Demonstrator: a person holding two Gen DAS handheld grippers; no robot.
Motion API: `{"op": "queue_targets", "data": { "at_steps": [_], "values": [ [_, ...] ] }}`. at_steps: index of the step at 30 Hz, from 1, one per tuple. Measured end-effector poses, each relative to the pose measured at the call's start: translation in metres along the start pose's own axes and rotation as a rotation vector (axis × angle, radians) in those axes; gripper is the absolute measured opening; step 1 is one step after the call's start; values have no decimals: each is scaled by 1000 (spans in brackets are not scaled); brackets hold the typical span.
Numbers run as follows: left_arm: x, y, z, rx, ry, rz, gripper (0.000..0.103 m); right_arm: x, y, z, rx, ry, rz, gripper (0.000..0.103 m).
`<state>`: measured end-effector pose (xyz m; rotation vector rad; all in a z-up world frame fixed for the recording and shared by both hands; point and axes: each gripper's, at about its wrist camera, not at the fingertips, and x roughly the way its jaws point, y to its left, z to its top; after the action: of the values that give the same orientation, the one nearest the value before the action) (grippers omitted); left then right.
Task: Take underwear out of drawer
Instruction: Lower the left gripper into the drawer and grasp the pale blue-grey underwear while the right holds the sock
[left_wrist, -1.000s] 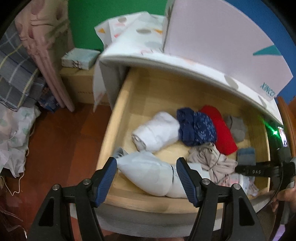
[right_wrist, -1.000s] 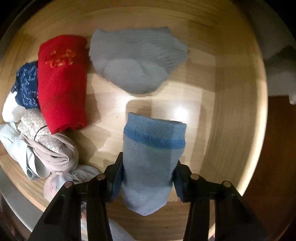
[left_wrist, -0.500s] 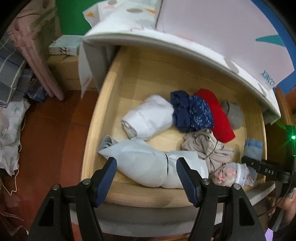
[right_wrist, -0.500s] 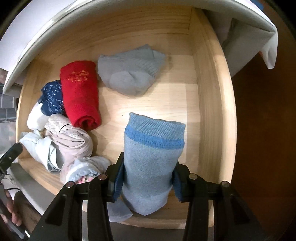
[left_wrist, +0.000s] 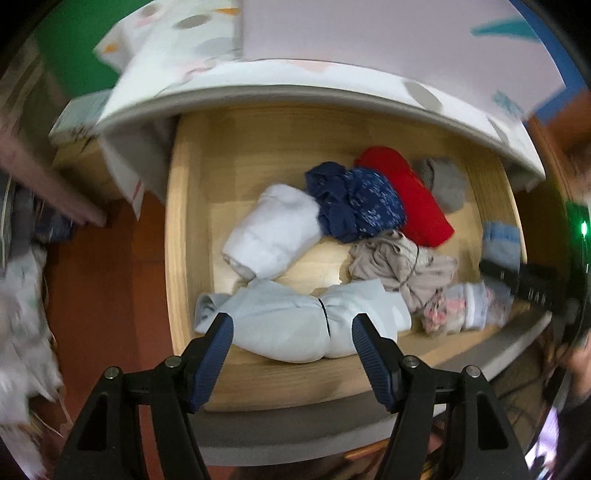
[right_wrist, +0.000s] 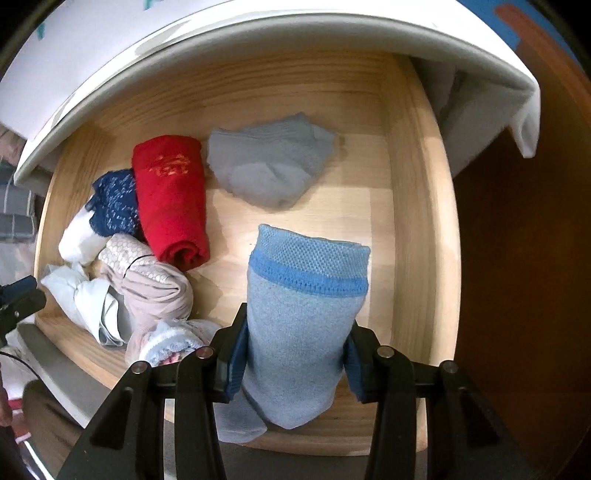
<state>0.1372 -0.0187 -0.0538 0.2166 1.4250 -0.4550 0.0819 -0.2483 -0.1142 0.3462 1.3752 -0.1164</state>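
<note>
Clamping a rolled light-blue knitted garment with a brighter blue band (right_wrist: 306, 314), the right gripper (right_wrist: 291, 354) holds it between its blue-padded jaws, which stand narrow and press on both sides of the fabric. The roll hangs over the open pale wooden drawer (right_wrist: 413, 229), near its right-hand wall, and its lower end droops below the pads.

The left gripper (left_wrist: 291, 343) hovers over the near edge of that drawer with its jaws apart at a middling width and nothing pressed between them. Seen past them lies a long pale blue-white bundle of cloth tied in the middle (left_wrist: 306, 317), resting against the front wall of the drawer; the pads do not touch it.

Other folded pieces remain inside the drawer: a white rolled piece (left_wrist: 273, 229), a dark navy piece with pale speckles (left_wrist: 354, 206), a red roll with orange embroidery (right_wrist: 170, 199), a flat grey knitted piece (right_wrist: 269, 166) towards the back, a crumpled beige piece with a honeycomb texture (right_wrist: 147, 280), and a small floral pink-and-blue bundle (left_wrist: 458, 306) at the front. They lie close together, several touching.

A white rounded cabinet top with pastel spots (left_wrist: 303, 85) overhangs the back of the drawer. Reddish-brown floor (left_wrist: 103, 277) shows to the left, blurred.
</note>
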Motion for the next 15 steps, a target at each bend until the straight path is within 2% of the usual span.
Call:
{"op": "queue_targets", "data": {
  "at_steps": [7, 10, 13, 15],
  "values": [
    [14, -30, 13, 287, 81, 61, 69, -6, -13, -5, 60, -47, 32, 41],
    [23, -37, 14, 355, 107, 42, 69, -5, -16, -8, 77, -40, 62, 41],
    [30, -42, 17, 408, 143, 26, 69, -5, -7, -11, 63, -85, 54, 41],
    [32, -43, 20, 435, 164, 17, 69, -15, -16, -5, 71, -96, 54, 41]
  ]
}}
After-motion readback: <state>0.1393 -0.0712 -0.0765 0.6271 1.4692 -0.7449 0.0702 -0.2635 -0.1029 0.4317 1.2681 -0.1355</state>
